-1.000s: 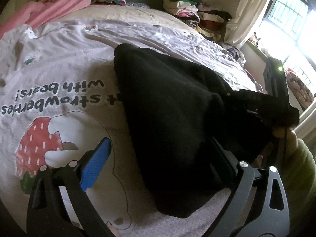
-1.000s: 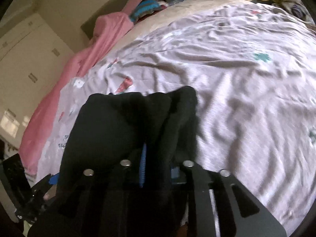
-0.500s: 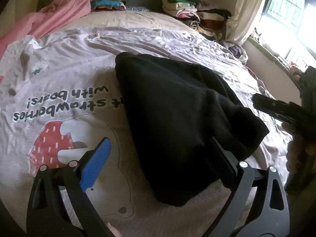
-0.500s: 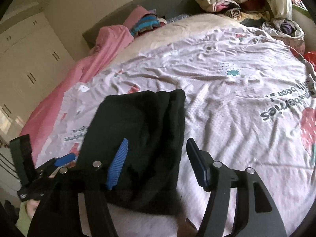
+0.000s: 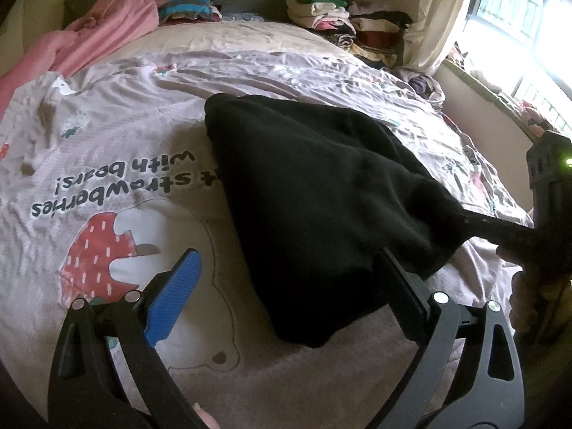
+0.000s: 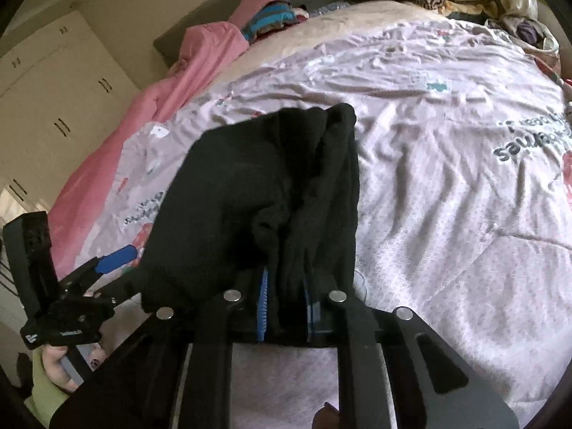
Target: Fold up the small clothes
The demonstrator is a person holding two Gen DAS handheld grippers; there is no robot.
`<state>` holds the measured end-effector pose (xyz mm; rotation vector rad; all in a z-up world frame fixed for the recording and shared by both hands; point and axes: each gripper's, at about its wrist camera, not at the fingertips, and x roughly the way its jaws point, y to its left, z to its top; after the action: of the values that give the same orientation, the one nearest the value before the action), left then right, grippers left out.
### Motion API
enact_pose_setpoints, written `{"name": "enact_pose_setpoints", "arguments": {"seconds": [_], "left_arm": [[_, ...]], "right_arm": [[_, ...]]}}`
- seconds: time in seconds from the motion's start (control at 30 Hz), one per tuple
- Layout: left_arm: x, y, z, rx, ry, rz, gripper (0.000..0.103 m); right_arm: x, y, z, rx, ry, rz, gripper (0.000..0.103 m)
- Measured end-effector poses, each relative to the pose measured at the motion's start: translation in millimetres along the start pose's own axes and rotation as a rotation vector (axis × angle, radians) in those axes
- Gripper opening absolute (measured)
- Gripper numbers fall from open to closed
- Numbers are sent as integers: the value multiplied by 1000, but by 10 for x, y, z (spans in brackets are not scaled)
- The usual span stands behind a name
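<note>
— Right wrist view first: how is the right gripper [image 6: 284,307] seen?

— Its jaws have just been closing, and a bunched edge of the black garment [image 6: 257,186] is pinched between the blue pads [image 6: 264,307]. The cloth is spread from the pads toward 12 o'clock over the printed bedsheet [image 6: 447,186].

— And the left gripper [image 5: 289,296]?

— It is held wide apart, with nothing clamped. The garment [image 5: 314,193] is draped between its fingers, toward 12 and 1 o'clock, and is stretched at 3 o'clock into the right gripper [image 5: 475,220].

— Where is it seen from the right wrist?

— At 9 o'clock [image 6: 118,254].
</note>
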<state>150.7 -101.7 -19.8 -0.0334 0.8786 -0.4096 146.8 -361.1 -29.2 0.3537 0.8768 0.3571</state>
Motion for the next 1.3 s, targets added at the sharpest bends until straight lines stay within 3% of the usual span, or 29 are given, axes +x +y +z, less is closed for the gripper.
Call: {"name": "enact_pose_setpoints", "arguments": {"seconds": [0.1,0.23,0.4,0.57,0.63,1.0,1.17,1.3], "left_arm": [[-28,-17,-23,2,1,-12,90],[-14,-23,-45,0,11,-16,90],[-53,-47,-71,8,7,-16,90],[-87,-53,-92,5,3,-14,90],[-118,-55,-111,2,3,-15,90],[-315,-78,-184,-7,-27,-13,93],[-420,-109,-214,-5,-47,-8,93],[-500,-131,-221,-5,-60,6,93]], "right_arm": [[-163,4,-19,13,-37,36,13],[-19,-98,-118,33,26,-37,16],[-39,-68,-221,15,1,-92,25],[-114,62,-291,-48,-37,-184,46],[-161,115,-337,-70,-56,-213,47],[-481,271,-458,-122,-145,-272,73],[-651,345,-478,-137,-203,-286,89],[-751,416,-497,-156,-234,-288,96]]}}
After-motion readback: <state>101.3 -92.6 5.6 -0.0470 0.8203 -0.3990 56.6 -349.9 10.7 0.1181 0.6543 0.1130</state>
